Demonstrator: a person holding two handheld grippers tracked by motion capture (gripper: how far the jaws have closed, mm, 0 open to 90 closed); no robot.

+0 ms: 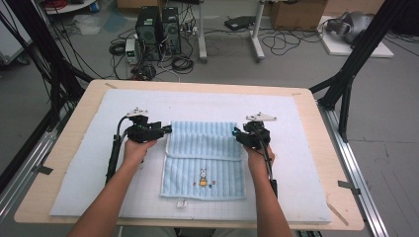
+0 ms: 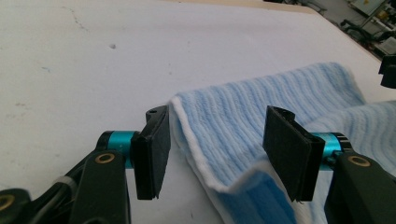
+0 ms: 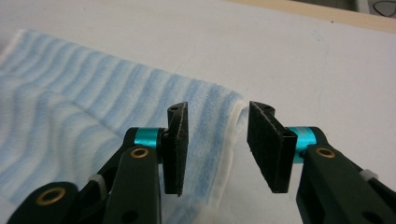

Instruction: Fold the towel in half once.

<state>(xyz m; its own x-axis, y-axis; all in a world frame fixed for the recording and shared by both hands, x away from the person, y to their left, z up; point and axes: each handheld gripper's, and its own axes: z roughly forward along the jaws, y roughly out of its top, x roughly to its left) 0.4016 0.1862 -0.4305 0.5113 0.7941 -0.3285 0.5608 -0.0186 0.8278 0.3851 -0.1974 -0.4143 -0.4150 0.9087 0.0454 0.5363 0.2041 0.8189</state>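
- the blue striped towel [image 1: 203, 160] lies flat in the middle of the white mat [image 1: 79, 168], far edge already folded toward the person, so i'd call one fold done.
- the little rabbit picture shows on the lower, uncovered part, so at least another fold looks left (just my guess).
- left gripper [image 1: 167, 129] sits at the towel's top left corner; jaws apart, the folded corner between them but pads not pressing.
- right gripper [image 1: 237, 133] mirrors it at the top right corner, jaws also parted, white hem in the gap, nothing gripped.
- both forearms come in low from the near edge, tongs pointing inward at each other, level with the table [image 1: 306, 106].
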